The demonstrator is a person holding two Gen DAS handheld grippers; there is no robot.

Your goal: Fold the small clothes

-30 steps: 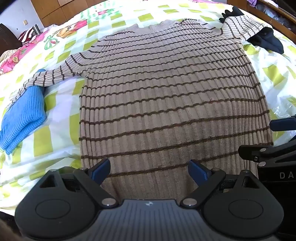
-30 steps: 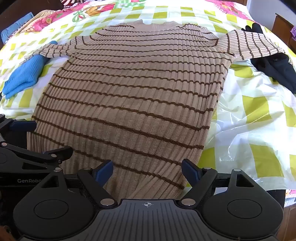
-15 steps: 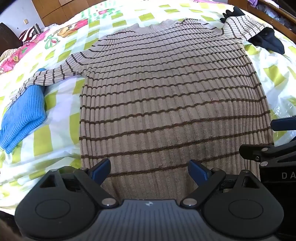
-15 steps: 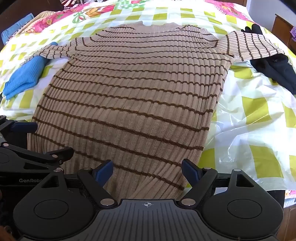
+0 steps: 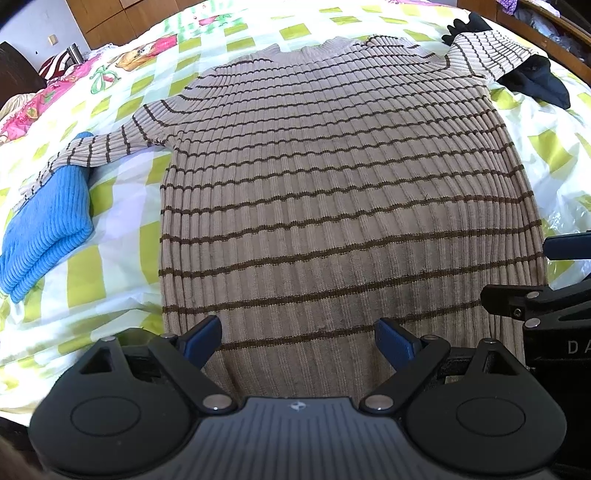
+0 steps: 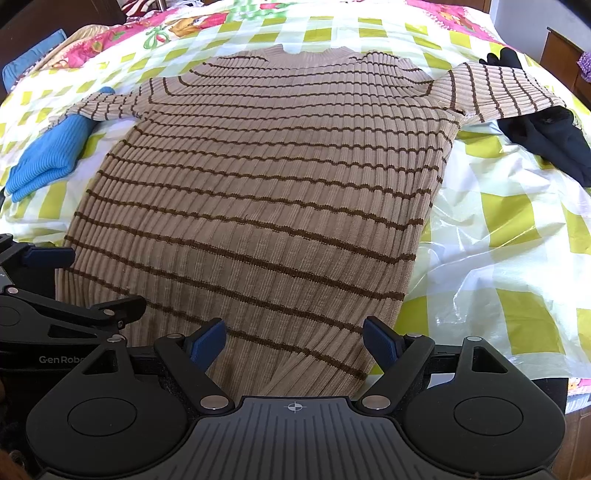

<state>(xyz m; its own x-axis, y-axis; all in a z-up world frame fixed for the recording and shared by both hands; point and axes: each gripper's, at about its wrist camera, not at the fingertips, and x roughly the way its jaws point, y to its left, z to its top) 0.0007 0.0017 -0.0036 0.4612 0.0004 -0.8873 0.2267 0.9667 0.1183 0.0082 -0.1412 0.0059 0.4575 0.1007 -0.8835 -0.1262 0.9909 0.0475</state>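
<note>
A tan ribbed sweater with thin brown stripes (image 5: 332, 192) lies flat on the bed, neck at the far side, both sleeves spread out; it also shows in the right wrist view (image 6: 266, 199). My left gripper (image 5: 297, 341) is open and empty over the hem's left part. My right gripper (image 6: 295, 341) is open and empty over the hem's right part. Each gripper shows at the edge of the other's view, the right one (image 5: 543, 295) and the left one (image 6: 66, 314). The hem's edge is hidden behind the gripper bodies.
A folded blue knit garment (image 5: 44, 225) lies under the left sleeve's end. A folded dark garment (image 6: 550, 144) lies under the right sleeve. The bed cover (image 6: 509, 236) is white and green checked under clear plastic. Wooden furniture (image 5: 110, 18) stands behind the bed.
Both grippers have risen or drawn back very slightly; the sweater sits a little lower in the views. Nothing was taken hold of.
</note>
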